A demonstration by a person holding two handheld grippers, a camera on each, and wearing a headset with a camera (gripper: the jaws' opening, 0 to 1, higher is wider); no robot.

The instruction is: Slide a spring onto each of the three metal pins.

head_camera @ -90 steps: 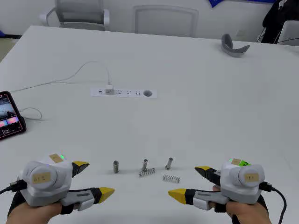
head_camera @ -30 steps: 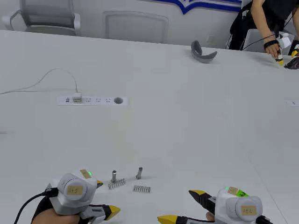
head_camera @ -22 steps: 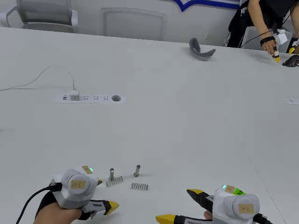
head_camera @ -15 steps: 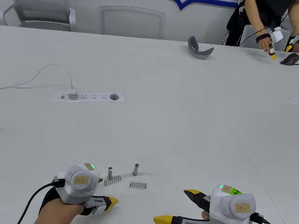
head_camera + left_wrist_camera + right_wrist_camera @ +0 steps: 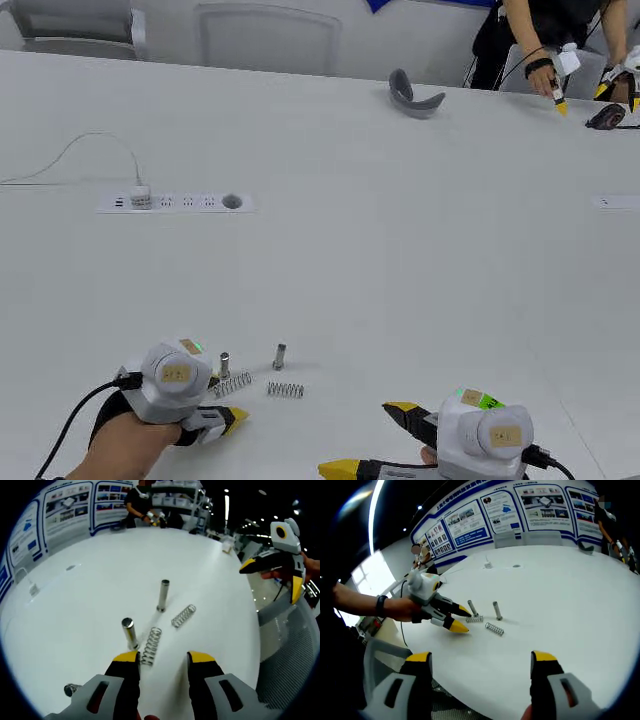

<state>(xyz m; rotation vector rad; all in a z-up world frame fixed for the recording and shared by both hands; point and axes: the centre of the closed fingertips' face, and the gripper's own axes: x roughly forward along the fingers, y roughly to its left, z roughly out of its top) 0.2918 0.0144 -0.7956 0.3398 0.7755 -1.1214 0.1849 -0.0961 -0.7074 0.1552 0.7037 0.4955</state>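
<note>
left gripper [image 5: 162,657] has closed in on the nearer spring [image 5: 150,645], jaws half open and empty, so a first pickup looks due; right gripper [image 5: 481,656] hangs wide open, empty.

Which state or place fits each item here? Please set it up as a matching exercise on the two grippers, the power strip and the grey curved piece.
Things
1. left gripper
2. right gripper
3. power strip
4. grey curved piece

States or places
A. near the far edge of the table
B. open, nothing between its jaws, away from the pins
C. a white plug sits in it
D. open, a spring lying just ahead of its jaws

Pairs: 1-D, 2-B, 3-C, 4-A
</note>
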